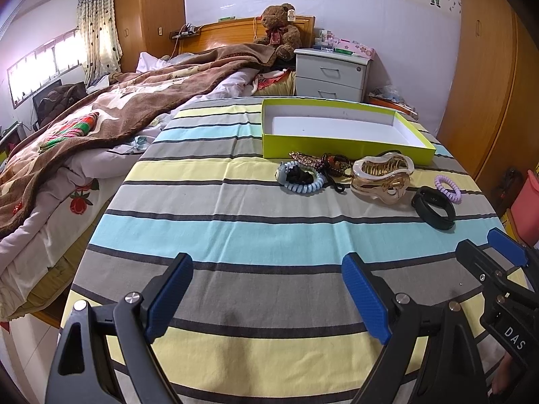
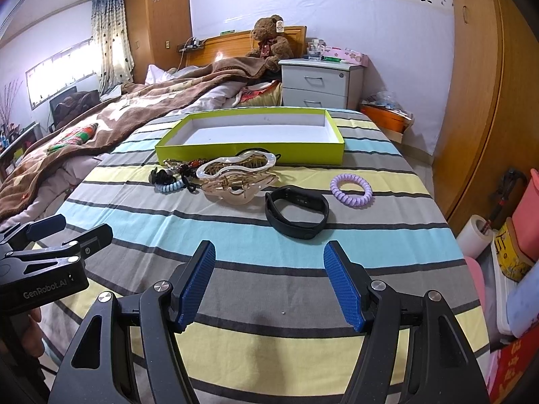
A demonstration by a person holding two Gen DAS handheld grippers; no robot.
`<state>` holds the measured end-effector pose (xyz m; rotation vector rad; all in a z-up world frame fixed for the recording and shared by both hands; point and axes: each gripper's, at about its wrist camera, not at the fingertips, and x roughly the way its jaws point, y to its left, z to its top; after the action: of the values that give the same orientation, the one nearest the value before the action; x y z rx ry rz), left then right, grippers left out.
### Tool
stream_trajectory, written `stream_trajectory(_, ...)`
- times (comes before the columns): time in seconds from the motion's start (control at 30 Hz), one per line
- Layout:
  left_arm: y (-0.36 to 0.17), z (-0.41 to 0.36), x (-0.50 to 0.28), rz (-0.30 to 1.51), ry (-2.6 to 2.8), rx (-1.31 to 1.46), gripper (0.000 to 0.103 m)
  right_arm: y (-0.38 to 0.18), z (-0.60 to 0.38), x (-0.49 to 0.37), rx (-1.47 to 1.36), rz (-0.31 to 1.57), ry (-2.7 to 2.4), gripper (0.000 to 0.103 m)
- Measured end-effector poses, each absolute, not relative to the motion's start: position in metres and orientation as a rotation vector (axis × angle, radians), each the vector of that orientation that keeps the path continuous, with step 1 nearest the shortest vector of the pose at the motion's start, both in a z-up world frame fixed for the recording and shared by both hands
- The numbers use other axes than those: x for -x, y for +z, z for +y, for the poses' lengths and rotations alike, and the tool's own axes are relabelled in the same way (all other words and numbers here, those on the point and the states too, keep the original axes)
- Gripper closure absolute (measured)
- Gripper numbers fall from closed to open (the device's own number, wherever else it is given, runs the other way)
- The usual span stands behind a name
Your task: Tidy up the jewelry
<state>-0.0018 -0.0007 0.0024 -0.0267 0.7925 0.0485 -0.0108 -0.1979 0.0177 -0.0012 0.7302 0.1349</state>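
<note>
Striped-cloth table (image 2: 235,235) carries everything. At its far side sits the shallow lime-green box (image 2: 249,153), white inside, nothing in it, long axis running left-right across both views.

Just in front of the box's near wall, the jewelry lies in a loose row, also left-right. Largest is the beige and gold hair claw clip (image 2: 235,178), mid-row. Next, the black wristband (image 2: 296,213), lying flat as an open loop, long axis roughly left-right, nearest piece to the cameras. Then the pale blue coil hair tie (image 1: 301,181) with a black scrunchie on it at the left end, dark beaded pieces behind it, too tangled to name. Lilac coil hair tie (image 2: 351,189) sits apart at the right end.

Right gripper (image 2: 269,286) hovers low over the cloth, jaws wide, nothing held; the wristband is straight ahead and near. Left gripper (image 1: 267,298) has jaws wide too, nothing held; the row lies ahead and off to its right, farther off. Right arm looks nearer; wristband the likely first pick, with the box behind it.
</note>
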Motion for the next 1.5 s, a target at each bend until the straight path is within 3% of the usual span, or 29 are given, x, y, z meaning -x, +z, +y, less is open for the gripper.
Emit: stream_trajectory(1.5,0.0036,-0.0019,0.002,0.796,0.051,0.016,0.012,0.0169,-0.1995,0.0065,0.014,0.74,0.137,0.036)
